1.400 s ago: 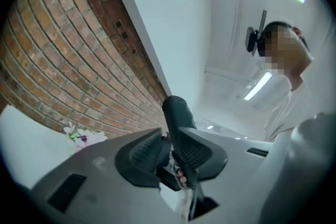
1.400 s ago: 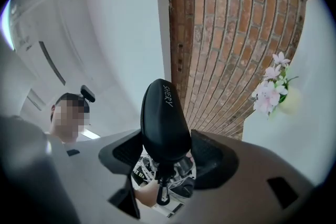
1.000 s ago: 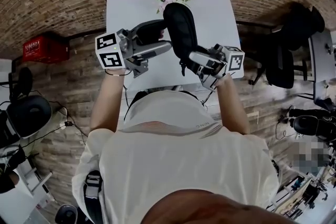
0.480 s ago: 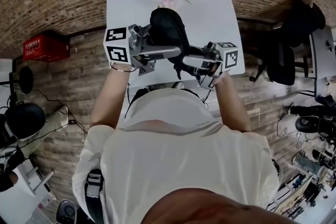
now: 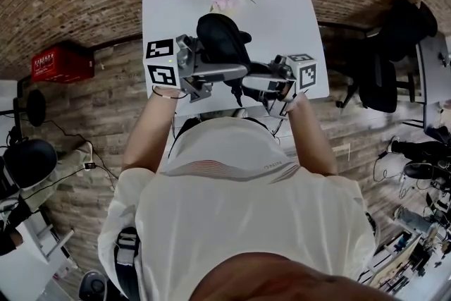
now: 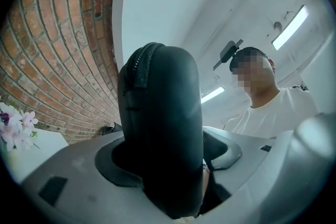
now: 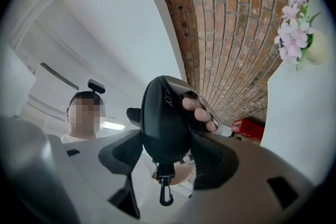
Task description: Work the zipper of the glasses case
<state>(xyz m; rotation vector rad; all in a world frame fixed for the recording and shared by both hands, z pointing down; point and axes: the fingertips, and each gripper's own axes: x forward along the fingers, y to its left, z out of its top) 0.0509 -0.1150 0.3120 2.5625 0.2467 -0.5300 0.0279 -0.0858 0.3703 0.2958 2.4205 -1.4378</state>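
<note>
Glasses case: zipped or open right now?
Zipped, where visible: the glasses case shows a closed zipper along its edge in the left gripper view, no gap. Rest hidden.

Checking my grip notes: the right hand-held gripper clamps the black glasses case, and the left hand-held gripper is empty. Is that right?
Not quite. The left hand-held gripper is not empty: the left gripper view shows its jaws closed on the black glasses case too. The right hand-held gripper does clamp it.

Both forearms reach forward. The left tongs (image 5: 236, 70) and right tongs (image 5: 246, 86) face each other, each clamped on the glasses case (image 5: 218, 39) between them.
</note>
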